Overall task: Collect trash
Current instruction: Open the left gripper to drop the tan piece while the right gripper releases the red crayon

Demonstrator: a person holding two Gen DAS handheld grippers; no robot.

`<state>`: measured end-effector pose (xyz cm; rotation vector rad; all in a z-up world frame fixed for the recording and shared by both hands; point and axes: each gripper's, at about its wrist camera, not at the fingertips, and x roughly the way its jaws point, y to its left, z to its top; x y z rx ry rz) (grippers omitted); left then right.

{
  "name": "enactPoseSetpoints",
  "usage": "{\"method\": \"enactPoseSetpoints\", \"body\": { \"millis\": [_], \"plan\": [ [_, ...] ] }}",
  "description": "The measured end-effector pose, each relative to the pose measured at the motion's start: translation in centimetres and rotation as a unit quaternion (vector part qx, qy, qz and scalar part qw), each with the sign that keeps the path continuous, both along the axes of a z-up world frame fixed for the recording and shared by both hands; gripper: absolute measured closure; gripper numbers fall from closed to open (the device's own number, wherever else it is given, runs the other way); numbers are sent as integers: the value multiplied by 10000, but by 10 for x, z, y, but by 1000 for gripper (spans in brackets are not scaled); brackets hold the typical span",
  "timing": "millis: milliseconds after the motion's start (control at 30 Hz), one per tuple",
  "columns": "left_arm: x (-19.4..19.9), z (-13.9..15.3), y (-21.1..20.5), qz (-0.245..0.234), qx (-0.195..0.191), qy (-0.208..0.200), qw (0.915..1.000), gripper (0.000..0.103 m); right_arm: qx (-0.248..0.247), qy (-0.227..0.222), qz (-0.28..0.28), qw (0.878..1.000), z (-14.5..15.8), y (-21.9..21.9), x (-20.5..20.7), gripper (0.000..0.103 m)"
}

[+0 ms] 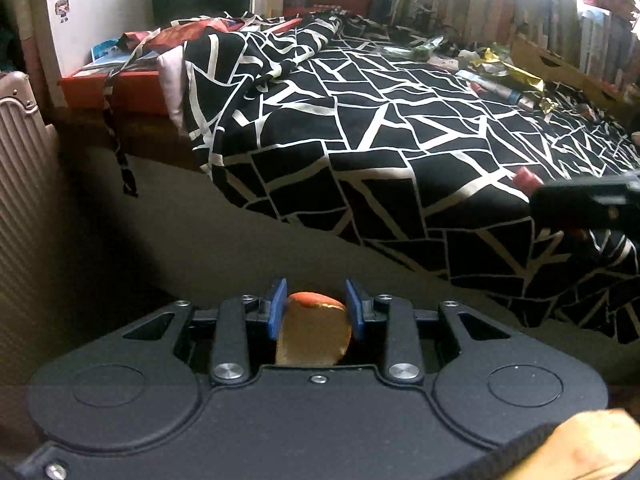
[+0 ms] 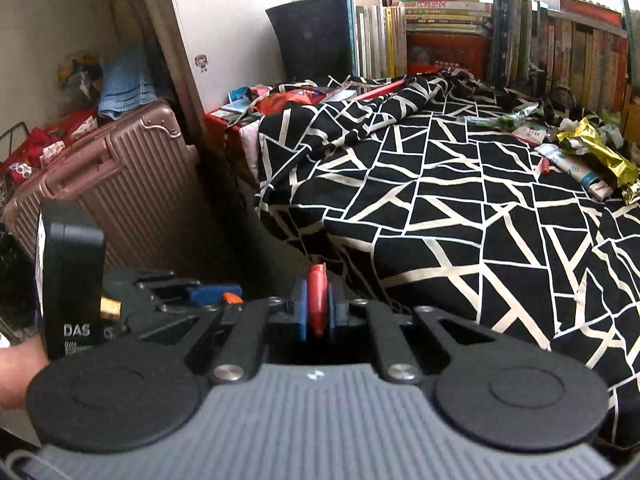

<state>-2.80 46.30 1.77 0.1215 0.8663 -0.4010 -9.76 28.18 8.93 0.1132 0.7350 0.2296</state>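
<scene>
My left gripper point(image 1: 316, 300) is shut on a tan piece of trash with an orange-red top point(image 1: 312, 328), held between its blue pads above the floor beside the bed. My right gripper point(image 2: 317, 284) is shut on a thin red wrapper point(image 2: 318, 300) that stands upright between its pads. In the left wrist view the right gripper point(image 1: 580, 200) reaches in from the right edge over the bed cover. More trash lies at the far right of the bed: a gold wrapper point(image 2: 600, 152), a white tube point(image 2: 572, 168) and a green wrapper point(image 2: 500, 118).
A black and white patterned cover point(image 2: 440, 208) drapes the bed. A pinkish-brown suitcase point(image 2: 120, 184) stands to the left on the floor. Books point(image 2: 440, 32) line the back edge. A red box point(image 1: 112, 88) with papers on it sits at the bed's far left corner.
</scene>
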Motion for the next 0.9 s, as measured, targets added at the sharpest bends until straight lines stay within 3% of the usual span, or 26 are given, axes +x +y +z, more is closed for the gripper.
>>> {"method": "enactPoseSetpoints", "body": {
  "millis": [100, 133, 167, 400, 600, 900],
  "plan": [
    [4, 2, -3, 6, -64, -42, 10000, 66, 23, 47, -11, 10000, -2, -2, 1, 89],
    [5, 4, -5, -4, -90, -78, 9999, 54, 17, 55, -15, 10000, -3, -3, 1, 89],
    [5, 6, -6, -2, -87, -140, 9999, 50, 18, 64, -27, 10000, -3, -3, 2, 89],
    [9, 10, -7, 12, 13, -250, 9997, 50, 12, 154, 33, 9999, -10, -3, 9, 89],
    [7, 10, 8, 256, 82, -189, 9995, 57, -39, 255, 237, 9994, -18, 2, 19, 89],
    [3, 14, 28, 631, 237, -215, 9975, 57, -55, 457, 395, 9982, -30, 11, 36, 89]
  ]
}}
